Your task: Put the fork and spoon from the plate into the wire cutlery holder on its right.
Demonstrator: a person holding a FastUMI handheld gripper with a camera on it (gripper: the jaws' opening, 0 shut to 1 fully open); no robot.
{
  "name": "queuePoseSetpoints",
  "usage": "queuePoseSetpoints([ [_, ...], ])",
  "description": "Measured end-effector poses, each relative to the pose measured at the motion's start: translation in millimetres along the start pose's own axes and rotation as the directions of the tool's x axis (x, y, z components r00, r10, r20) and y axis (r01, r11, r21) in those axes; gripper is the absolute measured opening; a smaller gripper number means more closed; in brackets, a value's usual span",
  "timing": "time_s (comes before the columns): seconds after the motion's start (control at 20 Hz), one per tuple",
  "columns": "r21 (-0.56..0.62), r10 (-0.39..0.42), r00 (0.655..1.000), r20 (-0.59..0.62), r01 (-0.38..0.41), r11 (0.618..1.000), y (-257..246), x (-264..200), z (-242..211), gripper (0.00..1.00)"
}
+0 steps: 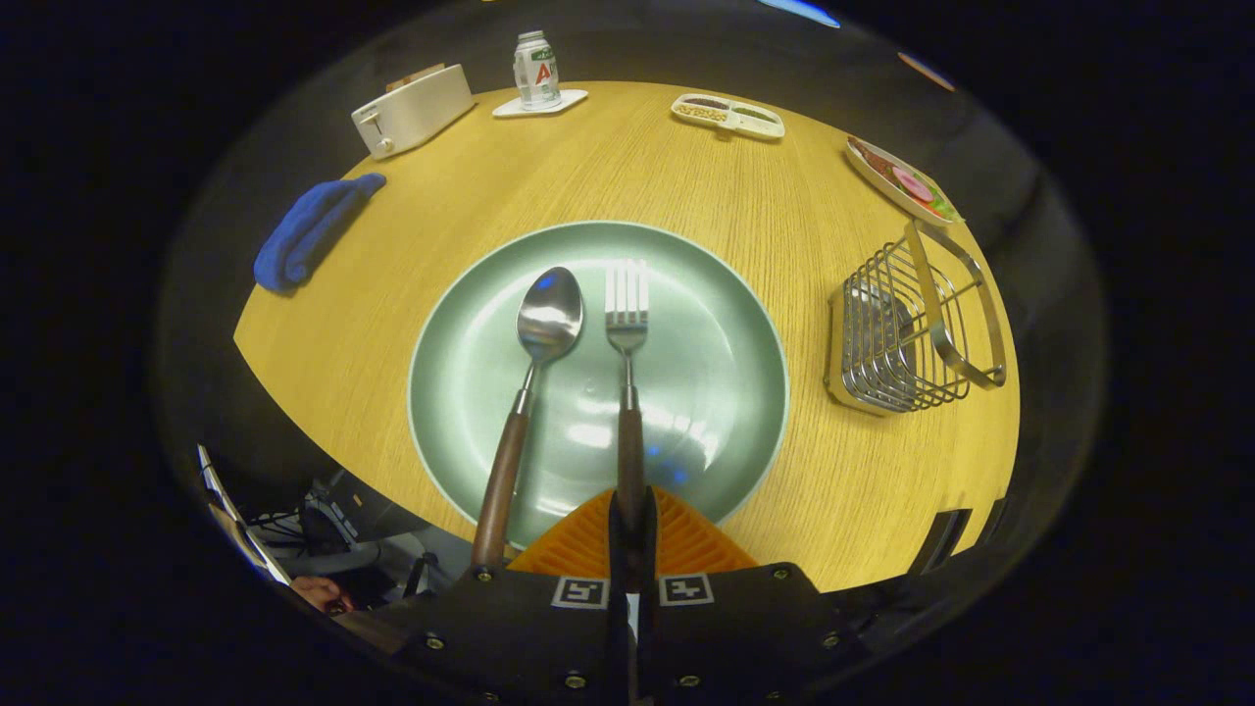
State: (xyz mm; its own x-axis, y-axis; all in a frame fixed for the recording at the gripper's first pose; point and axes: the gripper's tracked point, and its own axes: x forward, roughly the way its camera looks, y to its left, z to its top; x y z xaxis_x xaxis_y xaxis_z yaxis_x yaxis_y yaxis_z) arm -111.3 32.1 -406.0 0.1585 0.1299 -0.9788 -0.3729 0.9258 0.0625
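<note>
On wooden table (686,176), gripper (630,510) clasping fork (627,392)

Shiny metal spoon (549,316) and fork (627,306) with wood handles, glossy plate (726,294), wood-grain table (627,167), chrome wire holder (907,333).

The claw (630,510) is built on a broad, dark, matte body that widens toward the near side, with small round screws dotted along its edges. Two square black-and-white coded markers sit side by side on its top face, one on each half, split by a narrow central seam. From there two ribbed, wedge-shaped fingers (686,534) taper forward, pressed close together.
</note>
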Motion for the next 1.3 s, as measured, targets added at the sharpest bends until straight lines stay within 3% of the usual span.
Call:
queuePoseSetpoints([
  [0.3, -0.067, 0.079, 0.993, -0.089, -0.085, 0.994, -8.4, -21.2, -2.5, 0.04],
  [0.6, -0.189, 0.059, 0.987, -0.149, -0.087, 0.978, -43.7, -59.2, 5.2, 0.04],
  [1.05, -0.377, -0.040, 0.963, -0.265, -0.065, 0.924, -108.0, -124.0, 3.6, 0.04],
  [1.3, -0.381, -0.117, 0.944, -0.308, -0.010, 0.924, -153.5, -158.7, 18.1, 0.04],
])
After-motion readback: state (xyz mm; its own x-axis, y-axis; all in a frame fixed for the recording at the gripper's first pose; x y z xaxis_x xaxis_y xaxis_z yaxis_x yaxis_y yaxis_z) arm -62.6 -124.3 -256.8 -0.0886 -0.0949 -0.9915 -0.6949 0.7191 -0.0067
